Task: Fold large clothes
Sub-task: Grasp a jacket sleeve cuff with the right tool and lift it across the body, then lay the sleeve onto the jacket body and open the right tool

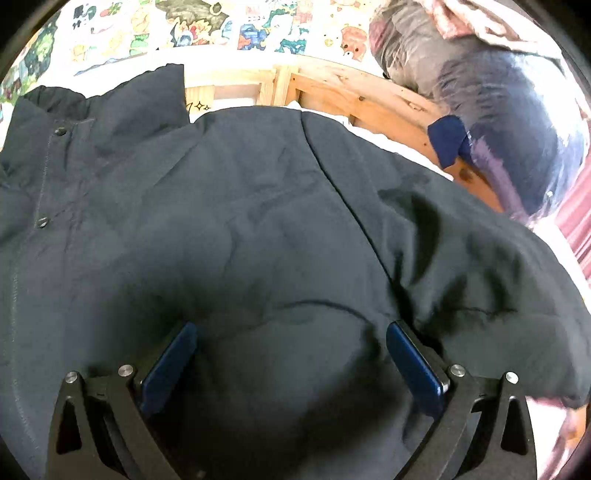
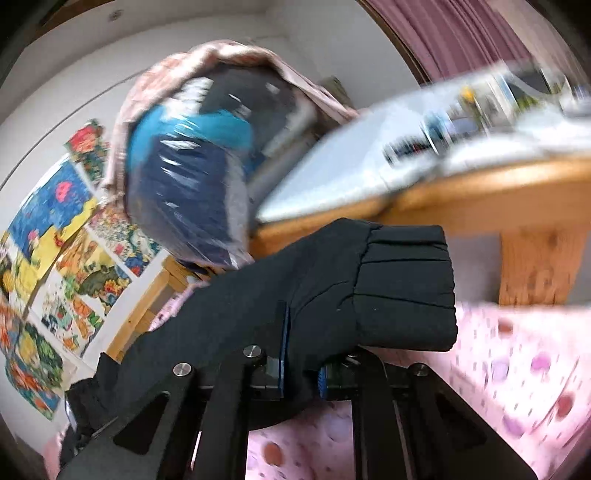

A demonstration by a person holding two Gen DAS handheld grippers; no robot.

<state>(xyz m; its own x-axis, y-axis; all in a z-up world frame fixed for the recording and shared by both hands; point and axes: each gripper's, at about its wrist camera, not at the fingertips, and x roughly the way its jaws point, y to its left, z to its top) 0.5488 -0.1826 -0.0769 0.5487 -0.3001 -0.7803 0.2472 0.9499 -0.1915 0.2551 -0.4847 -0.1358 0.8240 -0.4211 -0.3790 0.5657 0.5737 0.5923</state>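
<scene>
One dark jacket point(image 1: 240, 206) lies spread over the bed, filling most of the left wrist view. Two snap buttons point(image 1: 43, 222) show on its front placket toward 10 o'clock, and a seam runs from 12 o'clock down toward 4 o'clock. No brand tag or label can be read on it. The left gripper point(image 1: 291, 354) hovers just above the fabric with its jaws spread wide, the two blue pads point(image 1: 417, 365) apart and holding nothing.

In the right wrist view the right gripper point(image 2: 301, 354) has its jaws closed on the jacket's sleeve point(image 2: 332, 288), whose ribbed cuff point(image 2: 406, 288) hangs out toward 3 o'clock, lifted clear of the pink patterned bedsheet point(image 2: 517, 362) below.

At 12 o'clock a plastic-wrapped bundle of clothes point(image 2: 192, 173) sits under a pink blanket, blurred. A wooden bed frame point(image 1: 369, 96) runs behind the jacket. Colourful posters point(image 2: 51, 206) cover the wall at 9 o'clock; any writing on them is too blurred to read. A purple curtain point(image 2: 454, 33) hangs at 1 o'clock
</scene>
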